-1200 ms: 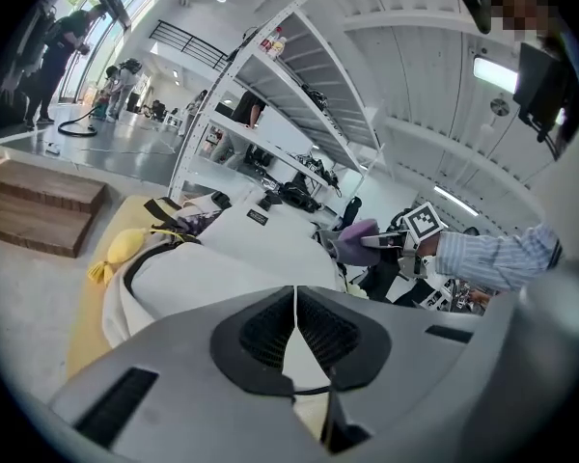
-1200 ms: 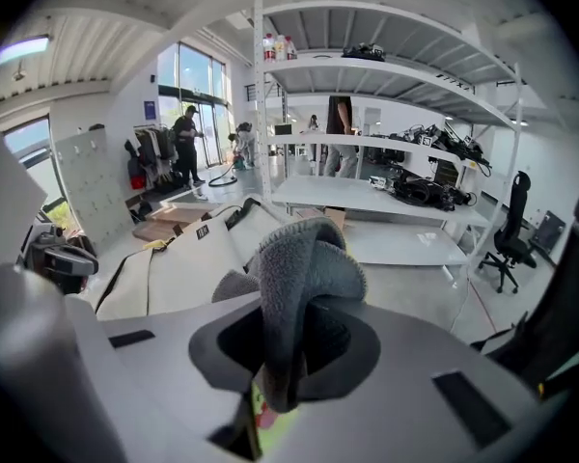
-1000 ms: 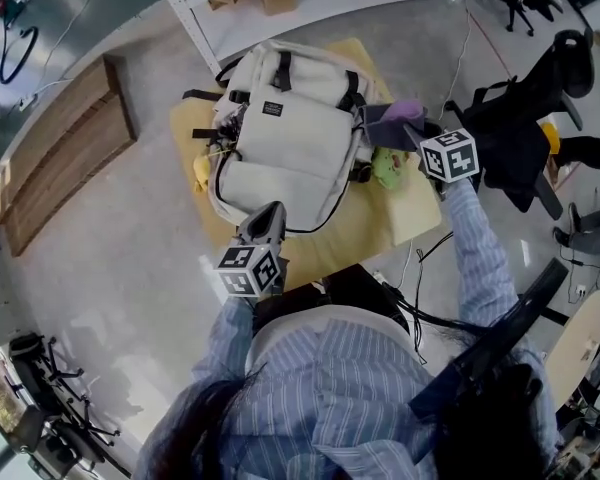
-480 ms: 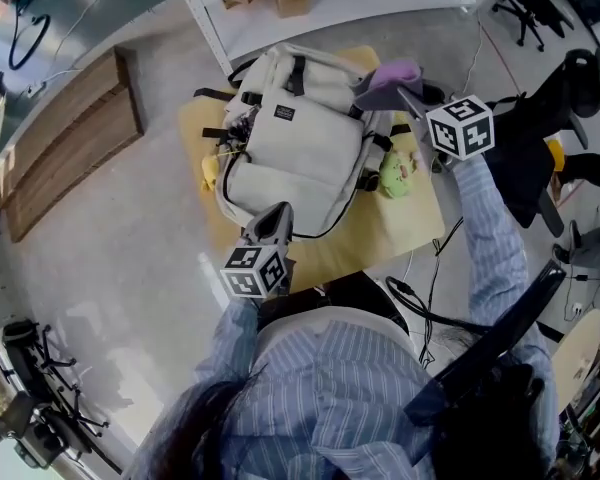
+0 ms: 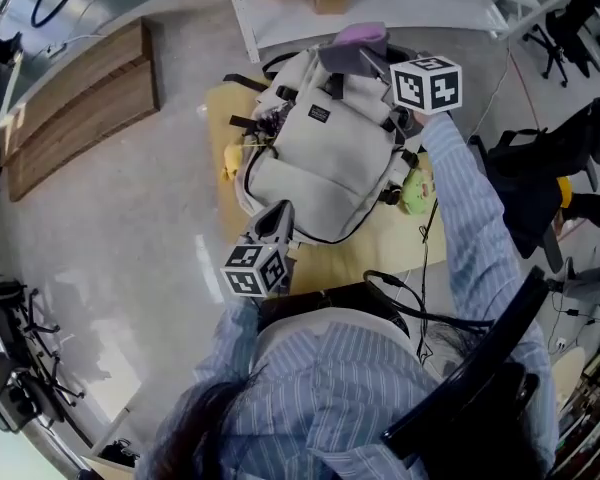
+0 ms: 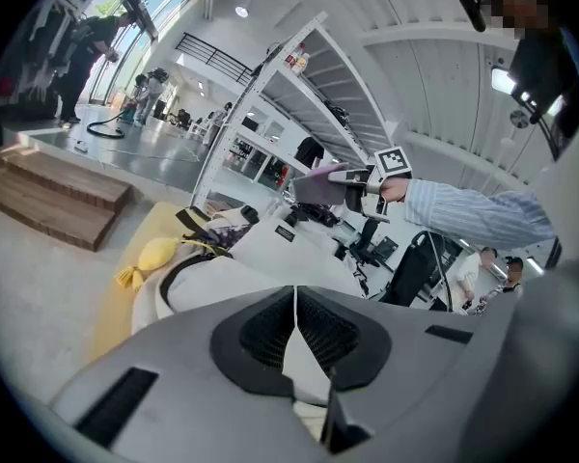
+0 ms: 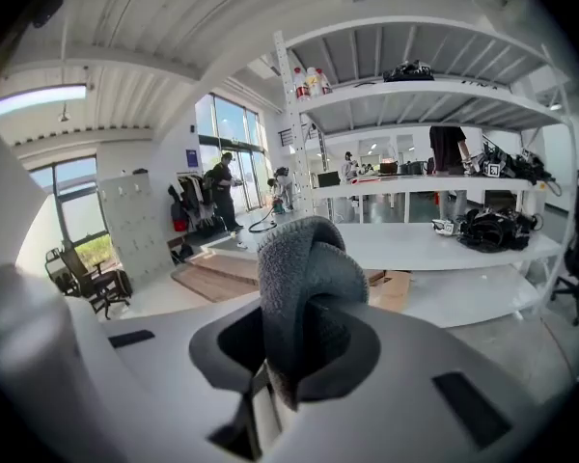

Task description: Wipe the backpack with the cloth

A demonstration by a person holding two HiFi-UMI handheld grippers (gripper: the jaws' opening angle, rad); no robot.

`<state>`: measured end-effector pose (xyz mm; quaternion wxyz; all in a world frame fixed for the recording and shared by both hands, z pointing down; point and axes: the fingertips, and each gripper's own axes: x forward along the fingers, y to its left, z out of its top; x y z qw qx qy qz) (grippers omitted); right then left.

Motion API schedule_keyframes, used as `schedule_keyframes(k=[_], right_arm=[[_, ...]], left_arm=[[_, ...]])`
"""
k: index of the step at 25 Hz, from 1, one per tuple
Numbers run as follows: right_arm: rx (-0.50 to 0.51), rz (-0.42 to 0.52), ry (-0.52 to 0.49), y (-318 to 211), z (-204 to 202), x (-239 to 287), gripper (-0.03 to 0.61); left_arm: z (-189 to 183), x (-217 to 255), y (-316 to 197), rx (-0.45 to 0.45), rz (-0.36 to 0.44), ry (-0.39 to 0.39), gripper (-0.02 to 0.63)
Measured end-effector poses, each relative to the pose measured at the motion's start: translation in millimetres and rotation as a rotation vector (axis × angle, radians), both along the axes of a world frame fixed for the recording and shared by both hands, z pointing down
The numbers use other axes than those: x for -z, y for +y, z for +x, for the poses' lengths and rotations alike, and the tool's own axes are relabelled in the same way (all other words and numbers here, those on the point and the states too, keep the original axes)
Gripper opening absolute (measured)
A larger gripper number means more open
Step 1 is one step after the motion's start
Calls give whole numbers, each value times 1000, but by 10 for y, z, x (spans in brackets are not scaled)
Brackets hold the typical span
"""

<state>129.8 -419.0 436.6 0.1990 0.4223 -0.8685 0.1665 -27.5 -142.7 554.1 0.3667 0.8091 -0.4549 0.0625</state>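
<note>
R gripper (image 5: 368, 60) is hanging over far end of cream fabric backpack (image 5: 325, 163), fingers grasping a bunched purple-grey fuzzy cloth (image 5: 358, 36). Backpack is lying on yellow counter (image 5: 380, 253). L gripper (image 5: 272, 218) is sitting at its near edge, fingers clenched together.

On one pale wooden surface (image 5: 380, 253): one cream fabric backpack (image 5: 325, 163), one yellow plush toy (image 5: 230, 158), one green plush toy (image 5: 415, 190). Also counted: one grey-purple fleecy cloth (image 5: 358, 40) and two grippers, the left gripper (image 5: 273, 218) and the right gripper (image 5: 377, 63).
</note>
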Motion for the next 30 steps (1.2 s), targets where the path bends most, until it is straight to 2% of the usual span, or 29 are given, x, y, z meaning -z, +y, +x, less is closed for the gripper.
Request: schedule_keyframes(k=[5, 10, 13, 18, 25, 30], right_arm=[[-56, -70, -86, -292, -298, -178, 41], [-127, -136, -34, -307, -87, -516, 41], [-172, -163, -8, -227, 189, -633, 41], [-279, -185, 12, 79, 877, -656, 41], [-421, -229, -28, 749, 1767, -817, 41], [-470, -249, 13, 1318, 2280, -955, 41]], left_arm=[[-214, -32, 17, 56, -14, -2, 11], [-300, -58, 9, 78, -16, 1, 11], [-298, -53, 12, 78, -16, -2, 11], [-191, 10, 30, 40, -4, -6, 11], [0, 57, 140, -4, 5, -19, 11], [249, 140, 298, -44, 18, -28, 11]])
